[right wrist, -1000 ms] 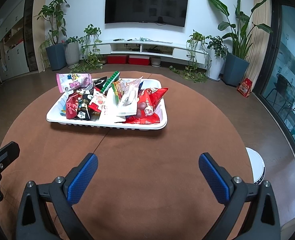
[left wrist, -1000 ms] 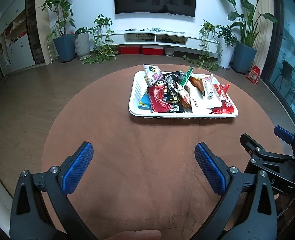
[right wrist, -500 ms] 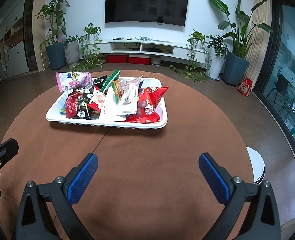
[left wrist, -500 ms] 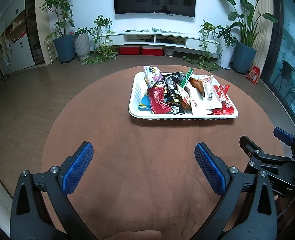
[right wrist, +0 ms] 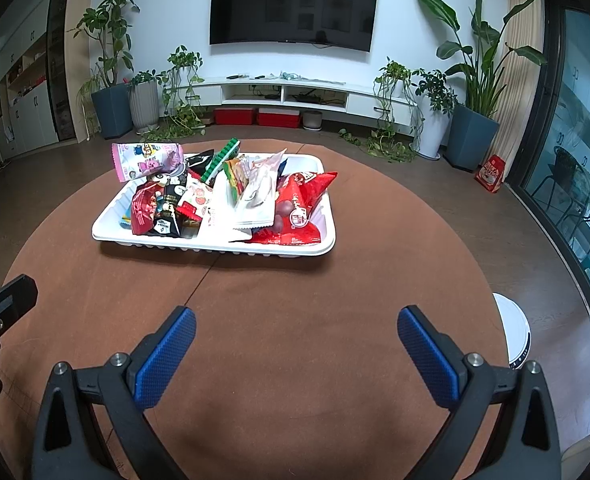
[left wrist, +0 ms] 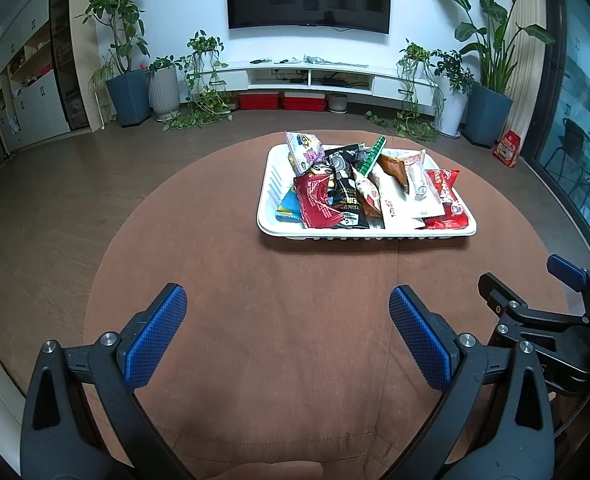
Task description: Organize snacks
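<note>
White ribbed plastic tray (left wrist: 272, 227), frame centre, heaped with glossy snack packets (left wrist: 369, 192); round brown cloth table (left wrist: 287, 320). Left gripper (left wrist: 287, 316) and right gripper (right wrist: 295, 334) both spread wide, empty.

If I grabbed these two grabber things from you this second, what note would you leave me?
Left gripper: open, empty, above the brown table.
Right gripper: open, empty, likewise short of the tray.
Snacks: all piled in the white tray at the table's far side; the pink packet sticks out over its far left corner.
Done: nothing sorted that I can see.
Left: the sorting itself.
</note>
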{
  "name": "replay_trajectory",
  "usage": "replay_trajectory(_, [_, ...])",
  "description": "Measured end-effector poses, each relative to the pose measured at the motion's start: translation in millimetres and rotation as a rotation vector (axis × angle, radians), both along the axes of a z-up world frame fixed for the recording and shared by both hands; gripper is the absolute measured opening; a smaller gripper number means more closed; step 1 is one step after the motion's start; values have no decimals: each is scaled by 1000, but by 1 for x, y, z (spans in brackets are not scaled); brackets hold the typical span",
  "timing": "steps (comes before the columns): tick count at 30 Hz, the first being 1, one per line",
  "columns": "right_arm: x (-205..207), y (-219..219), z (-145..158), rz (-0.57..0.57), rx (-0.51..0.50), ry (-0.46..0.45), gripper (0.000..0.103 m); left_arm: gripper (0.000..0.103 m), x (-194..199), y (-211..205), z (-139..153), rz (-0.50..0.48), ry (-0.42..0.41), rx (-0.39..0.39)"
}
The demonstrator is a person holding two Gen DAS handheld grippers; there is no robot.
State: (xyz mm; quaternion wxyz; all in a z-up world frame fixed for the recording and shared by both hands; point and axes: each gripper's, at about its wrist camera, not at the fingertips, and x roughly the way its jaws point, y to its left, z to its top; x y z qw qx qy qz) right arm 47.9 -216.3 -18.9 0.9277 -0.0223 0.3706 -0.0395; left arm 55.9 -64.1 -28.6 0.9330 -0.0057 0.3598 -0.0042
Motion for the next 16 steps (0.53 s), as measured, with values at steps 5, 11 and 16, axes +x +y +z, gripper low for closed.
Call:
replay_trajectory(5, [0, 0, 0, 0, 0, 1, 103, 103, 0, 0, 0, 1, 1, 2])
replay_trajectory(11, [0, 0, 0, 0, 1, 3, 103, 103, 1, 1, 1, 27, -2, 15])
replay_trajectory(16, [-2, -1, -2, -1, 4, 5, 103, 103, 4, 6, 2, 36, -7, 9])
